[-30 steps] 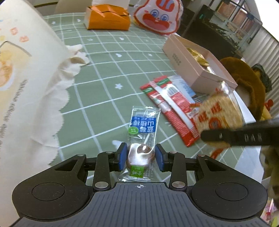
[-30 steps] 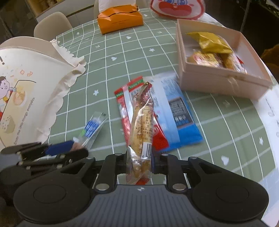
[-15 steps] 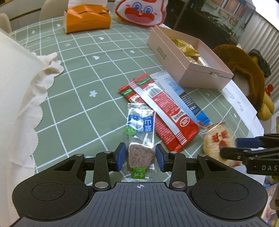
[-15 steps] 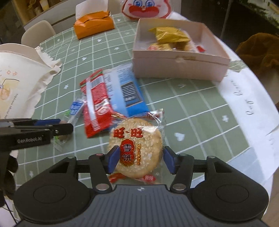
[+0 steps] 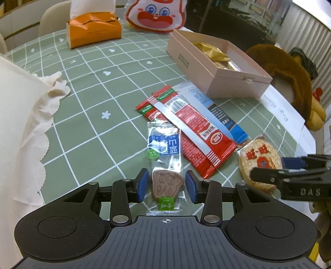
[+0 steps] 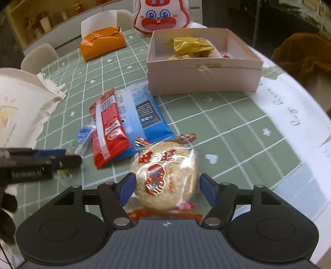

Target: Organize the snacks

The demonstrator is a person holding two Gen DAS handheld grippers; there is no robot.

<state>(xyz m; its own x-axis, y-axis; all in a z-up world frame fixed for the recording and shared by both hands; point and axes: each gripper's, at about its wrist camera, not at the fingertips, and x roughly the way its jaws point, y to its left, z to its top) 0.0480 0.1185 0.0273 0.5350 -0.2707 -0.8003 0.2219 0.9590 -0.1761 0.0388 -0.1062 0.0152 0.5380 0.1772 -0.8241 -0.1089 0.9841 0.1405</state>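
Note:
My left gripper [image 5: 167, 185] is open, its pads apart on either side of a clear-wrapped brown lollipop [image 5: 166, 165] lying on the green checked tablecloth [image 5: 86, 115]. My right gripper [image 6: 167, 189] is open around a round rice cracker in clear wrap [image 6: 164, 173] that rests on the cloth; the cracker also shows in the left wrist view [image 5: 258, 157]. Red snack packets [image 5: 190, 128] and a blue packet [image 6: 144, 111] lie between us and the pink open box [image 6: 202, 76], which holds gold-wrapped snacks [image 6: 188, 44].
An orange tissue box [image 5: 93, 31] and a rabbit-face bag [image 5: 157, 14] stand at the far side. A cream tote bag [image 5: 18, 124] fills the left. A brown plush toy [image 5: 289, 68] sits beyond the table's right edge. White paper [image 6: 293, 107] lies right of the box.
The left gripper's pads have spread away from the lollipop, which now lies on the cloth. The right gripper has let go of the cracker, turned flat and lowered it to the table.

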